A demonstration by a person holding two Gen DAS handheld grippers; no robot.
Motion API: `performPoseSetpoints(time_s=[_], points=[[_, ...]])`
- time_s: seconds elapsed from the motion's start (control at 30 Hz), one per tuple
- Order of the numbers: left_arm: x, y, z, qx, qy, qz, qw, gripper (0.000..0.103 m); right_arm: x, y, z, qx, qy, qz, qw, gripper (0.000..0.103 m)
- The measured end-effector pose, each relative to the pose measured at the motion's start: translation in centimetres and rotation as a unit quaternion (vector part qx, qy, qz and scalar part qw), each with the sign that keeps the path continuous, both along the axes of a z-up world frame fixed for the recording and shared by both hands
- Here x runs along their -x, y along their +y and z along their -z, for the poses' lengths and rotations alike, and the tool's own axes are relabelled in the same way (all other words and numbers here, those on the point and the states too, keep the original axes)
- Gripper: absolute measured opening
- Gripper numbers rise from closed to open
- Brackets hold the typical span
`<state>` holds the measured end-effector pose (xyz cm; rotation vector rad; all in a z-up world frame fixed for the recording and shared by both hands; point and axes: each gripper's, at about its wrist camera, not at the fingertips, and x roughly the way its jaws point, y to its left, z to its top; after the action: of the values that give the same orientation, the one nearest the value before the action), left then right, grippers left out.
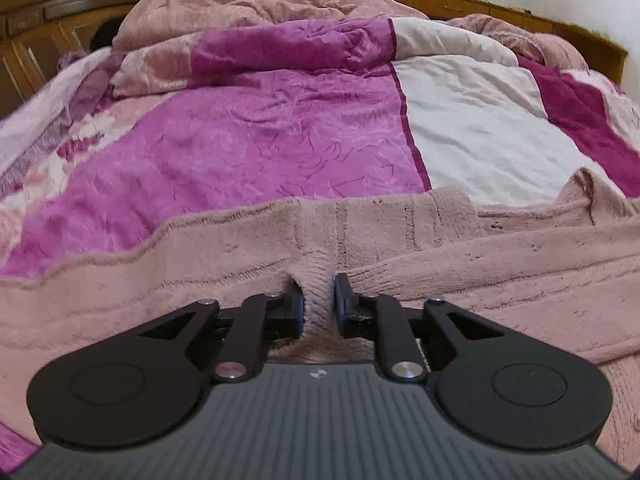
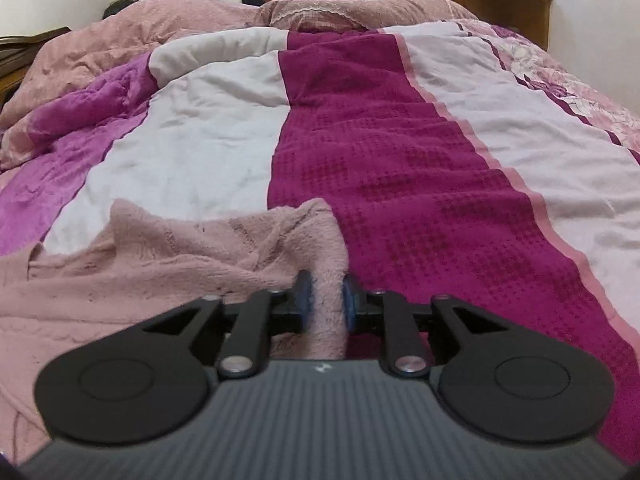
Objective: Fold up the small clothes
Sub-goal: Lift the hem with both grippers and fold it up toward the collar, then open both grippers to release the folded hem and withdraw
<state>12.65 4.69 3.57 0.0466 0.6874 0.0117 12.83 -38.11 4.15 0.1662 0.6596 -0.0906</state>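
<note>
Garment: a pink fuzzy knit (image 1: 400, 240) lies across the lower half of both wrist views, on the bed's quilt (image 1: 260, 132).
Left gripper (image 1: 319, 300): you have a bunched ridge of the knit between its fingers (image 1: 298, 304). The blue pads sit right against the fabric, and I judge them to be pressing it, though not clenched fully together.
Right gripper (image 2: 325, 300): a thick roll at the knit's right edge fills the gap between its fingers (image 2: 305, 296). The pads touch the roll on both sides, so you seem to be gripping it.
Lie of the cloth: in the left view a straight hemmed edge runs from left of frame toward centre. In the right view the fabric is rumpled and heaped at lower left.
Done so far: I judge little. The knit is spread wide, no tidy fold shows, and a sleeve-like flap sticks up at centre right of the left view.
Left to do: carry the gripped edges over, flatten the layers, then repeat until compact.
Other clothes: none visible elsewhere on the bed.
</note>
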Motion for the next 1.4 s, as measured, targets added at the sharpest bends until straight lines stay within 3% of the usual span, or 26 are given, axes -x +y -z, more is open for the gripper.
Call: performPoseSetpoints(time_s=[0.07,0.13,0.3,0.5,0.63,0.77,0.83,0.87,0.9,0.93,0.97,1.13,1.27,1.4], points=[[0.1,0.3,-0.6,0.001,0.007,0.004,1.0000,0.028,0.3,-0.3,-0.8,-0.009,0.010,0.003,1.000,0.056],[0.5,1.0,-1.3,0.008,0.009,-0.003,0.9999,0.034,1.4,-0.6,-1.5,-0.025,0.008,0.004,1.000,0.062],[2.4,2.3,-2.7,0.019,0.004,0.000,0.9998,0.039,4.6,-1.5,-2.4,-0.074,0.038,-0.034,0.996,0.062],[3.1,2.3,-3.2,0.056,0.025,0.007,0.9981,0.039,7.9,-0.6,-1.9,-0.092,0.065,-0.050,0.992,0.062],[1.8,1.9,-2.1,0.063,0.054,-0.010,0.9965,0.041,9.3,1.2,-1.9,-0.054,0.071,-0.071,0.993,0.062],[1.0,1.6,-1.5,0.087,0.056,-0.017,0.9945,0.042,10.1,2.8,-2.4,0.009,0.067,-0.094,0.993,0.061],[0.9,1.5,-1.5,0.096,0.050,-0.011,0.9941,0.035,10.2,3.3,-2.5,0.030,0.067,-0.104,0.992,0.061],[0.9,1.4,-1.6,0.095,0.048,-0.007,0.9943,0.013,10.2,3.5,-2.4,0.037,0.073,-0.110,0.991,0.052],[0.9,1.2,-1.6,0.091,0.047,-0.003,0.9947,0.007,10.0,3.8,-2.2,0.045,0.080,-0.114,0.989,0.044],[1.0,1.2,-1.8,0.089,0.047,-0.002,0.9949,0.007,9.8,4.0,-1.9,0.056,0.088,-0.114,0.988,0.028],[1.2,1.2,-2.0,0.088,0.044,-0.001,0.9951,0.007,9.7,4.0,-1.8,0.067,0.092,-0.109,0.988,0.020],[3.5,2.1,-4.2,0.065,0.025,0.008,0.9975,0.007,10.7,3.4,-3.2,0.074,0.068,-0.102,0.990,0.015],[2.0,1.9,-2.4,0.026,0.081,0.013,0.9963,0.010,10.7,3.3,-2.1,0.089,0.099,-0.110,0.985,0.014],[2.1,1.6,-2.8,0.008,0.084,0.006,0.9964,0.028,10.4,2.6,-2.3,0.063,0.119,-0.108,0.985,0.017]])
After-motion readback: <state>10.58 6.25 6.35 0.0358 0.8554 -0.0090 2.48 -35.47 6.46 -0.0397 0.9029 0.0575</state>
